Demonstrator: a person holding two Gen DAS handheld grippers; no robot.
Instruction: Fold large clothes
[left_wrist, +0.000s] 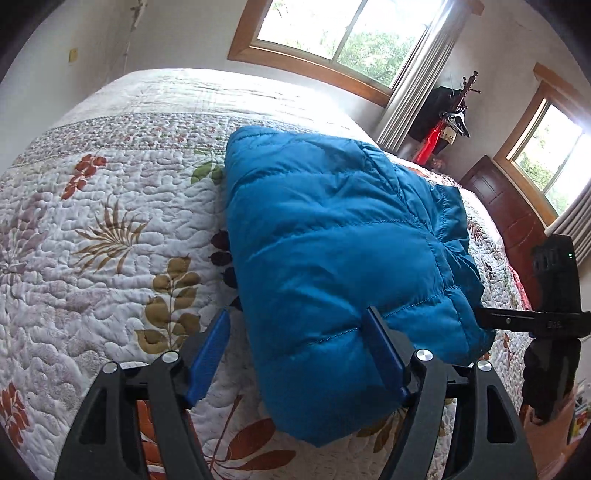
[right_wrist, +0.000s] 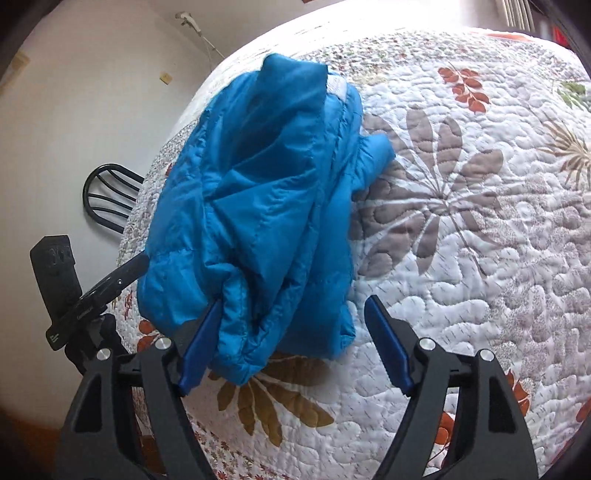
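On quilt (left_wrist: 110, 229): blue jacket (left_wrist: 332, 240); gripper lettering unreadable.

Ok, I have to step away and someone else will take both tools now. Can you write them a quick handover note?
Left tool: open, fingers straddling the near left corner of the jacket, not clamped.
Right tool: open, at the jacket's near right corner, likewise not gripping.
Jacket: folded into a puffy bundle on the quilt; the right wrist view shows loose, uneven layers on its side.
Left: tidy or tuck those layers, then probably flatten the bundle.
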